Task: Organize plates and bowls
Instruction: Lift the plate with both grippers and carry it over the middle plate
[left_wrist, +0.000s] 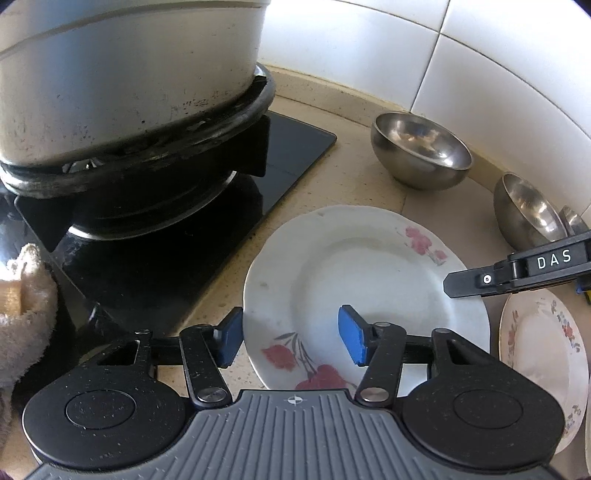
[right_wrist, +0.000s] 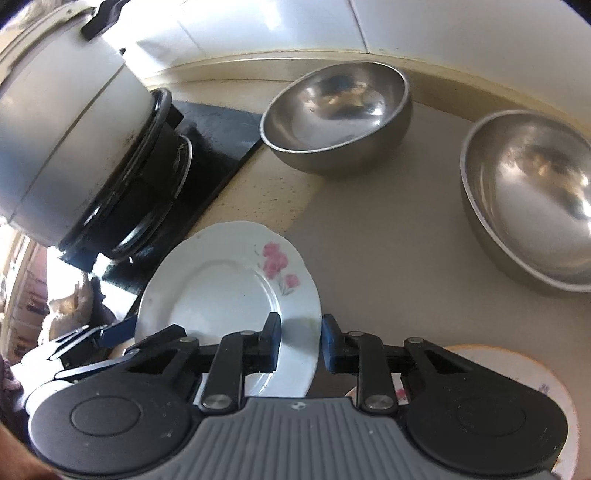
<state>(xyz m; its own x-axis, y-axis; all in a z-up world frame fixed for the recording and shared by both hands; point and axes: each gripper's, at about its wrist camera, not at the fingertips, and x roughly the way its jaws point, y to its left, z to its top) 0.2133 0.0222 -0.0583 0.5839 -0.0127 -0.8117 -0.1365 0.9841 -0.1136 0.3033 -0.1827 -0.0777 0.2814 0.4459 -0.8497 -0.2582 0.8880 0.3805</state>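
A white plate with pink flowers (left_wrist: 362, 280) lies on the beige counter; it also shows in the right wrist view (right_wrist: 221, 288). My left gripper (left_wrist: 291, 338) is open, its jaws either side of the plate's near-left rim. My right gripper (right_wrist: 300, 343) is open, its jaws straddling the plate's right rim; one of its fingers (left_wrist: 480, 282) shows at the plate's right edge. Two steel bowls (right_wrist: 336, 122) (right_wrist: 532, 203) stand behind, also seen from the left wrist (left_wrist: 421, 151) (left_wrist: 524, 210). A second floral plate (left_wrist: 543, 362) lies at right, partly hidden under my right gripper (right_wrist: 517, 369).
A large white pot (left_wrist: 122, 81) sits on a black gas stove (left_wrist: 184, 236) at left, close to the plate. A white tiled wall (left_wrist: 461, 55) runs behind the counter. A beige cloth (left_wrist: 26, 314) lies at the far left.
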